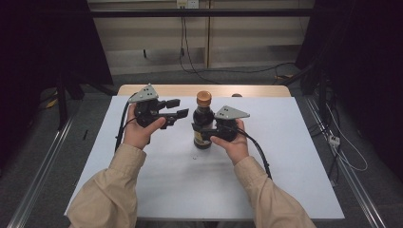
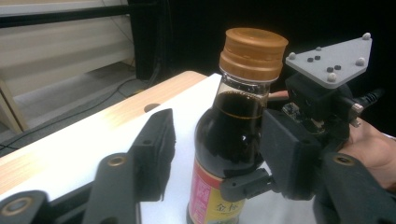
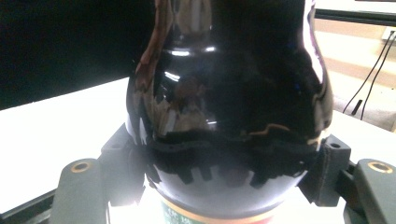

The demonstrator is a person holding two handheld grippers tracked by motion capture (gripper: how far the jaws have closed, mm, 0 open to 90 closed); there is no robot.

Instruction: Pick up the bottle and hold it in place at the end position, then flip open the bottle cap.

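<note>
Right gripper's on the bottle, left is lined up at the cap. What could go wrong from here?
1. The left gripper sits beside the bottle, below its cap; closing here could catch the neck instead.
2. The right gripper clamps glossy, rounded glass, so twisting might spin the bottle.
3. The dark liquid reaches the neck; it may spill.

- High view: above the near edge, facing forward and down over the table (image 1: 285, 190).
- Left gripper view: close, along its jaws toward the bottle (image 2: 233, 135).
- Right gripper view: pressed close against that same bottle (image 3: 233, 102).
</note>
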